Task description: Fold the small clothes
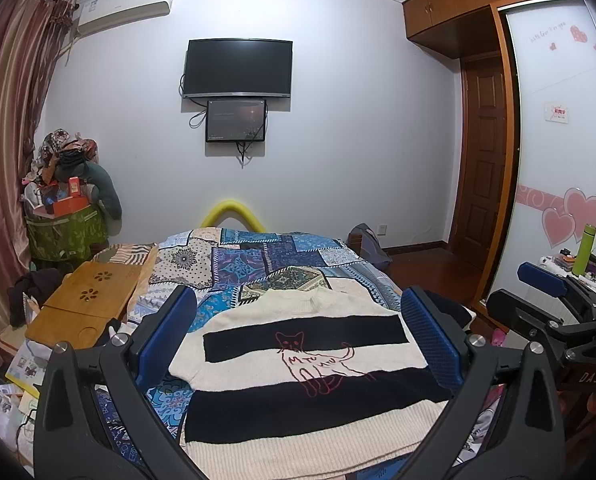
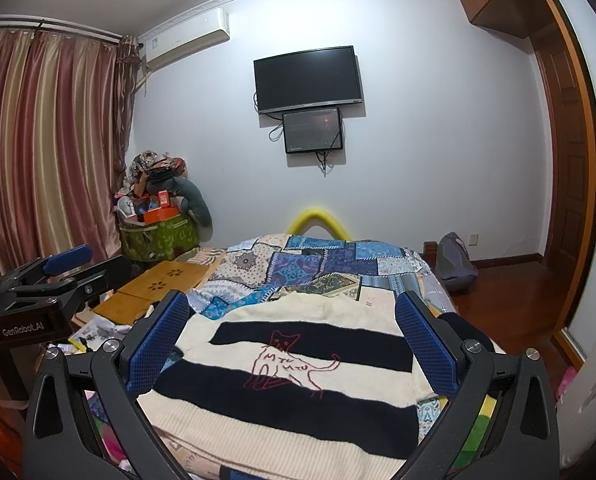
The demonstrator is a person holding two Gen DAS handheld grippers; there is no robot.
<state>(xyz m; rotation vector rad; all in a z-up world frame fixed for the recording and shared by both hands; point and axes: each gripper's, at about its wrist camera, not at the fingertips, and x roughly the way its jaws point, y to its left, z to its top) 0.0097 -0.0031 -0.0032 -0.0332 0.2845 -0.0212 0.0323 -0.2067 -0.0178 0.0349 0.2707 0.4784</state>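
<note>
**Status: Both Grippers Spread Above a Striped Sweater on the Bed**

The sweater point(image 1: 306, 364), cream with black bands and a red cat outline on the chest, lies flat on the patchwork bedspread point(image 1: 257, 264), collar toward the far wall and ribbed hem nearest the cameras. It is unfolded on the near part of the bed.

The left gripper point(image 1: 298, 312) hangs over the sweater with its blue-padded fingers point(image 1: 165, 336) wide apart, holding nothing. The right gripper point(image 2: 293, 316) is likewise spread, nothing between its pads, and is positioned just beside the left one; each appears at the edge of the other's view.

Containers: a green fabric bin point(image 2: 157, 236) stands in the far corner by the curtain point(image 2: 49, 136), heaped above its rim with an orange box point(image 2: 159, 214), clothing and other articles too small to identify. A wooden lap tray point(image 1: 85, 300) rests on the bed's left side; its round recess appears to hold nothing, though the view there is poor. A green bottle point(image 1: 585, 248) stands on a cluttered stand near the wardrobe.
</note>
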